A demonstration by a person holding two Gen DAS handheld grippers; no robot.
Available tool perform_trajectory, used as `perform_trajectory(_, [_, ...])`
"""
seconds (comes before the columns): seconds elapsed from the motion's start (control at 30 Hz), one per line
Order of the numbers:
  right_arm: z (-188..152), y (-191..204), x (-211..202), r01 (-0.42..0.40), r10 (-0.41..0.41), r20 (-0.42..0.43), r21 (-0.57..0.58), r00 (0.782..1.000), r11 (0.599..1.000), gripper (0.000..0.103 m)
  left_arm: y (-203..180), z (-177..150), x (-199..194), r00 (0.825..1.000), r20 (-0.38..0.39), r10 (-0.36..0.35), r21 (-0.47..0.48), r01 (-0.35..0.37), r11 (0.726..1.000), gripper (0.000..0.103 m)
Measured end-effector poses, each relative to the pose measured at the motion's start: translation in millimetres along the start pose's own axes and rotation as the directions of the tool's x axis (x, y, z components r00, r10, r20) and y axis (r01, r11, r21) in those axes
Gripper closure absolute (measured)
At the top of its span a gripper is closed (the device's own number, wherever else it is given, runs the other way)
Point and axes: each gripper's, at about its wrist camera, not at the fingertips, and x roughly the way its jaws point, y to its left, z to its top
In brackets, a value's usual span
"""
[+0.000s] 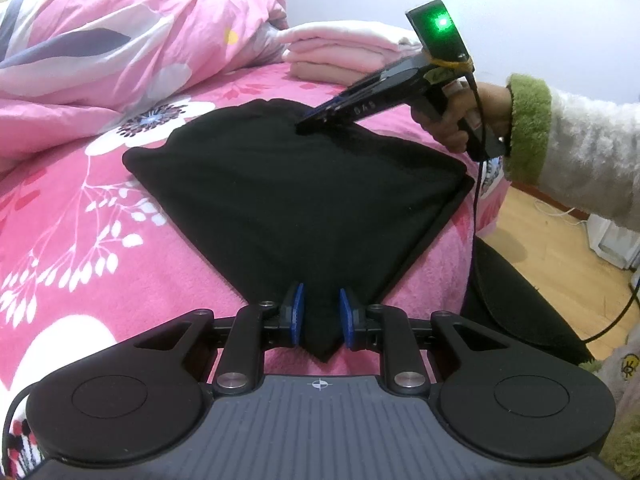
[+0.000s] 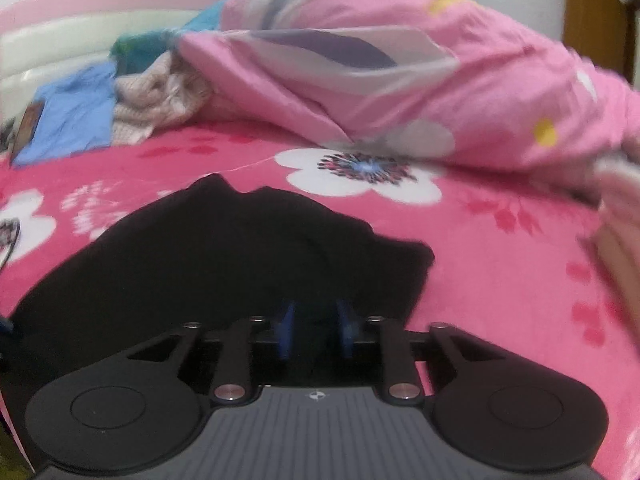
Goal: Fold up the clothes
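Note:
A black garment lies folded in a rough diamond on the pink flowered bed cover. My left gripper is shut on its near corner, and black cloth fills the gap between the blue pads. At the garment's far edge the tip of my right gripper rests on the cloth, held by a hand in a fuzzy white sleeve with a green cuff. In the right wrist view the right gripper stands slightly open over the black garment, its pads apart. That view is blurred.
A bunched pink quilt lies along the back of the bed. Beside it sits a stack of folded pale pink clothes. Loose clothes and a blue garment are piled near the headboard. The bed edge and wooden floor are at the right.

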Motion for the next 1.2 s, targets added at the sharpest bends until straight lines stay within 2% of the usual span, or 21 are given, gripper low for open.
perform_trajectory(0.07, [-4,-16,-6,-0.041,0.038,0.030,0.128,0.999,0.991,0.098,0,0,0,1.000,-0.001,0.000,0.000,0.000,1.000,0.083])
perform_trajectory(0.13, [-9,-33,-12,-0.087,0.072,0.065,0.255,0.995,0.963,0.103,0,1,0,1.000,-0.002,0.001,0.001,-0.001,1.000,0.083])
perform_trajectory(0.23, [-21,-61,-24,-0.169,0.113,0.148,0.453,0.982,0.875,0.103,0,1,0,1.000,-0.004,0.001,0.001,-0.001,1.000,0.083])
perform_trajectory(0.37, [-38,-86,-43,-0.210,0.091,0.225,0.589,0.970,0.781,0.103,0,1,0,1.000,-0.006,0.002,0.002,-0.002,1.000,0.083])
perform_trajectory(0.53, [-70,-98,-96,-0.199,-0.016,0.295,0.681,0.955,0.705,0.103,0,2,0,1.000,-0.006,0.001,0.001,-0.001,1.000,0.083])
perform_trajectory(0.63, [-96,-101,-142,-0.160,-0.114,0.310,0.730,0.944,0.664,0.103,0,2,1,1.000,-0.005,-0.002,-0.002,0.002,1.000,0.083])
perform_trajectory(0.73, [-138,-93,-199,-0.079,-0.243,0.288,0.780,0.926,0.621,0.103,1,2,1,1.000,-0.003,-0.005,-0.004,0.005,1.000,0.083])
perform_trajectory(0.83, [-188,-85,-247,0.086,-0.365,0.134,0.845,0.921,0.527,0.103,1,2,1,1.000,-0.001,-0.008,-0.006,0.008,1.000,0.083])
perform_trajectory(0.87, [-201,-82,-255,0.221,-0.412,-0.005,0.850,0.911,0.479,0.100,1,2,1,1.000,0.000,-0.009,-0.008,0.009,1.000,0.082])
perform_trajectory(0.9, [-212,-80,-254,0.414,-0.447,-0.218,0.815,0.868,0.406,0.096,1,2,1,1.000,0.000,-0.011,-0.009,0.011,1.000,0.081])
perform_trajectory(0.93, [-223,-79,-251,0.597,-0.464,-0.426,0.733,0.777,0.327,0.075,0,2,1,1.000,0.001,-0.013,-0.011,0.013,1.000,0.080])
perform_trajectory(0.97, [-236,-80,-247,0.704,-0.442,-0.567,0.662,0.695,0.256,0.060,0,2,1,1.000,0.002,-0.016,-0.013,0.016,1.000,0.079])
perform_trajectory(1.0, [-248,-81,-243,0.794,-0.406,-0.690,0.578,0.599,0.189,0.060,0,2,1,1.000,0.004,-0.017,-0.014,0.017,1.000,0.079])
perform_trajectory(1.03, [-259,-81,-244,0.813,-0.378,-0.727,0.564,0.573,0.147,0.060,-1,2,1,1.000,0.004,-0.016,-0.013,0.016,1.000,0.078])
perform_trajectory(1.07, [-265,-80,-247,0.800,-0.369,-0.722,0.590,0.585,0.112,0.054,-1,2,1,1.000,0.005,-0.015,-0.012,0.015,1.000,0.078])
perform_trajectory(1.1, [-268,-80,-249,0.778,-0.363,-0.708,0.623,0.606,0.084,0.050,-1,2,1,1.000,0.005,-0.015,-0.014,0.015,1.000,0.078])
perform_trajectory(1.17, [-260,-78,-245,0.753,-0.375,-0.673,0.647,0.637,0.118,0.047,-1,1,0,1.000,0.006,-0.015,-0.018,0.015,1.000,0.077])
perform_trajectory(1.2, [-248,-75,-242,0.746,-0.407,-0.645,0.646,0.647,0.162,0.049,-1,1,0,1.000,0.006,-0.015,-0.019,0.016,1.000,0.077])
